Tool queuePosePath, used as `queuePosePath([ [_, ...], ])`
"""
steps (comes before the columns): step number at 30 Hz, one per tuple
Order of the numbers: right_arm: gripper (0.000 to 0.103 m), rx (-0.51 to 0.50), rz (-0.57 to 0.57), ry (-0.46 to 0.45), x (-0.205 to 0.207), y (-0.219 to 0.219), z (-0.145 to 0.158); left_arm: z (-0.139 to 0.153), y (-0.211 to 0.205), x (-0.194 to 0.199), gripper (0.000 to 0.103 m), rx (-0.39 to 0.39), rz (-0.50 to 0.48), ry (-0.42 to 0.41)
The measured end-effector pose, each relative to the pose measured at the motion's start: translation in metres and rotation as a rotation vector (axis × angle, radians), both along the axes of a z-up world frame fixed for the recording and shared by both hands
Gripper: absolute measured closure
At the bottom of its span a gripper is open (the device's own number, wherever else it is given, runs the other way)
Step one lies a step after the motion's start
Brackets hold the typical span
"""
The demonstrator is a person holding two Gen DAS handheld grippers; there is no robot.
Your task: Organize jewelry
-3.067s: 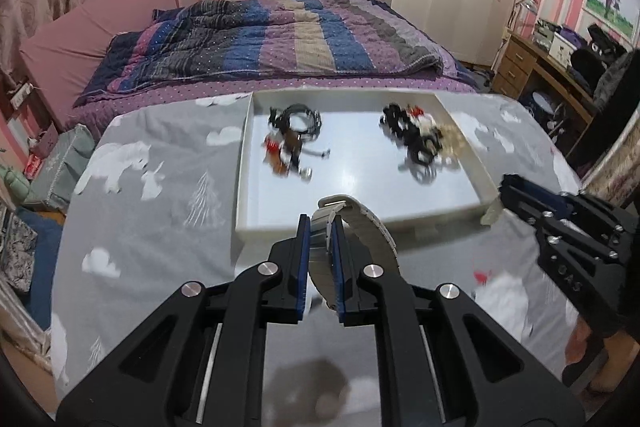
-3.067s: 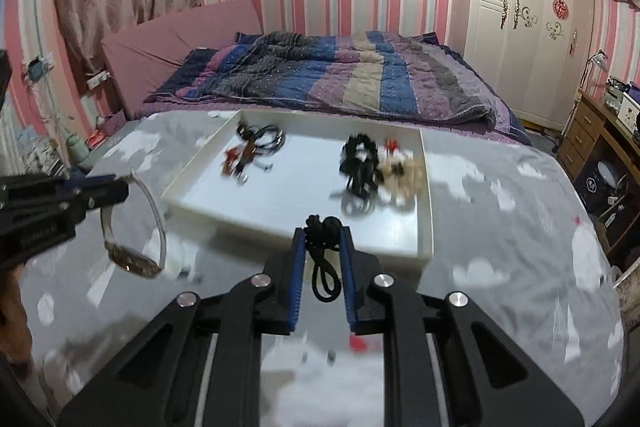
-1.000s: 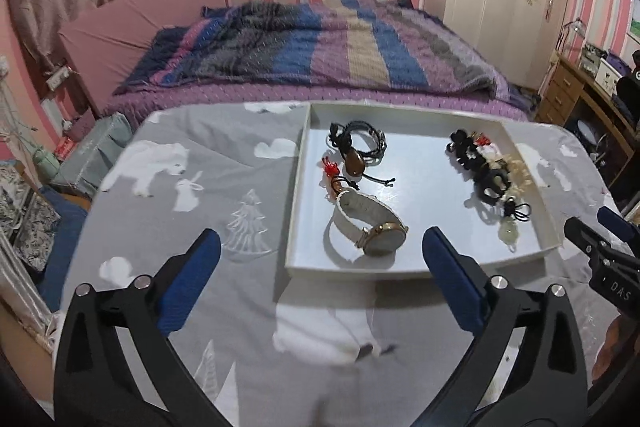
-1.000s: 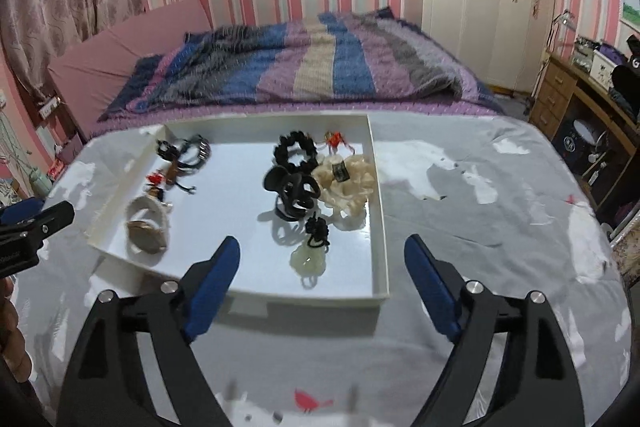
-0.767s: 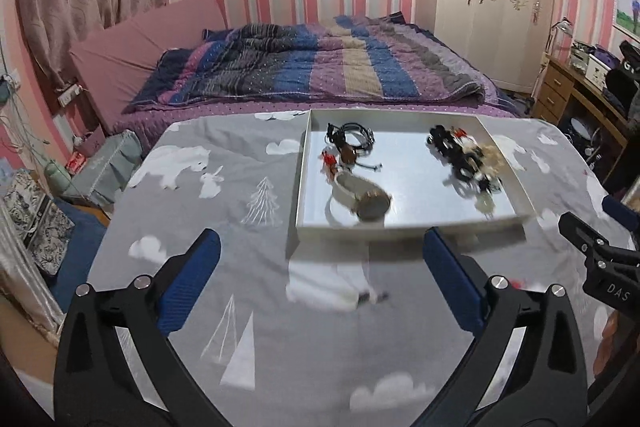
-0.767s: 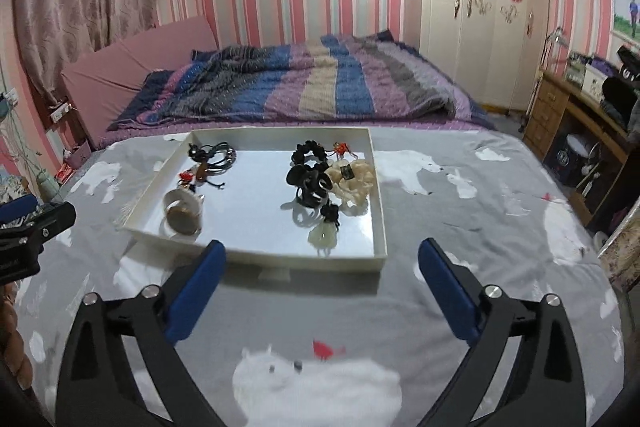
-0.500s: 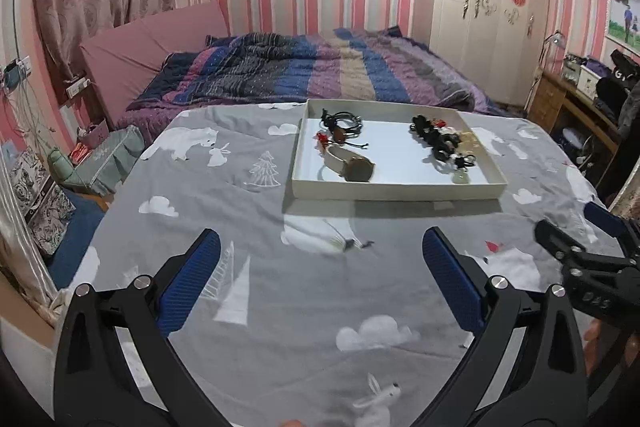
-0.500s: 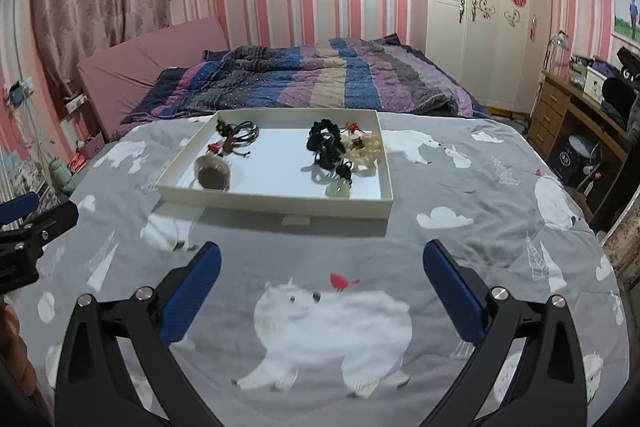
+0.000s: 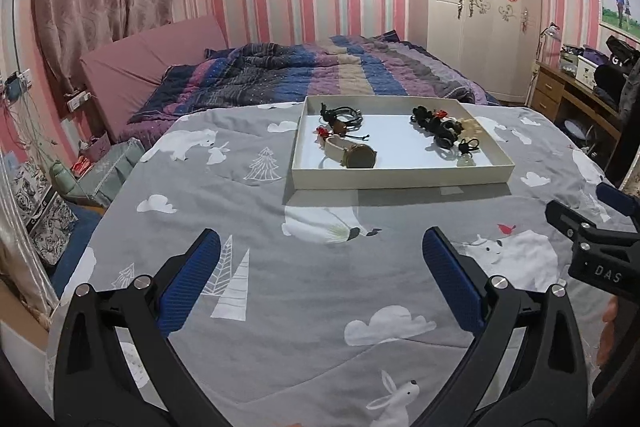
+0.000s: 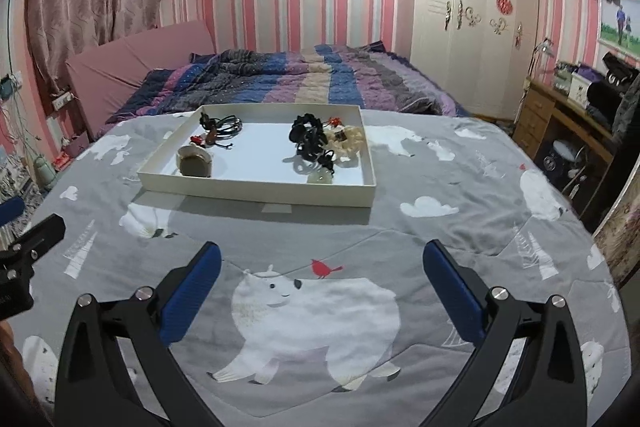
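Fingers (image 9: 188,283) of left gripper (image 9: 320,283) and right gripper (image 10: 320,285) spread wide, empty, low in frame, white tray (image 9: 400,177) with watch (image 9: 352,155) and hair ties (image 9: 438,125) well beyond, upper centre, on grey tabletop (image 9: 280,307).

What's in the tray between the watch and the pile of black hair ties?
Nothing. In the left wrist view, bare white tray floor lies between the watch and the black hair ties.
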State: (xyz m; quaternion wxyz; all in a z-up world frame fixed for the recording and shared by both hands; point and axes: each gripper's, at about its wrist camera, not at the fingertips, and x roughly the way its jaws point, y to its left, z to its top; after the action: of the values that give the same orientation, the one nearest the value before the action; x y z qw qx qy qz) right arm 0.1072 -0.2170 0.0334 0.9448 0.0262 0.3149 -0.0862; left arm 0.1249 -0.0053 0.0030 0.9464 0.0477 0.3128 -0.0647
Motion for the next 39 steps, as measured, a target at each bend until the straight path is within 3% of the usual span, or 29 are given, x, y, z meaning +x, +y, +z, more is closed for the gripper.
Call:
queuePosePath([
  [6,0.002,-0.012,0.021,-0.013,-0.003,0.007,0.000,-0.006,0.007,0.006,0.003,-0.019,0.033,0.031],
  [39,0.002,-0.047,-0.012,-0.061,-0.009,0.009,0.008,-0.004,-0.002,-0.002,0.003,0.010,0.047,-0.035],
])
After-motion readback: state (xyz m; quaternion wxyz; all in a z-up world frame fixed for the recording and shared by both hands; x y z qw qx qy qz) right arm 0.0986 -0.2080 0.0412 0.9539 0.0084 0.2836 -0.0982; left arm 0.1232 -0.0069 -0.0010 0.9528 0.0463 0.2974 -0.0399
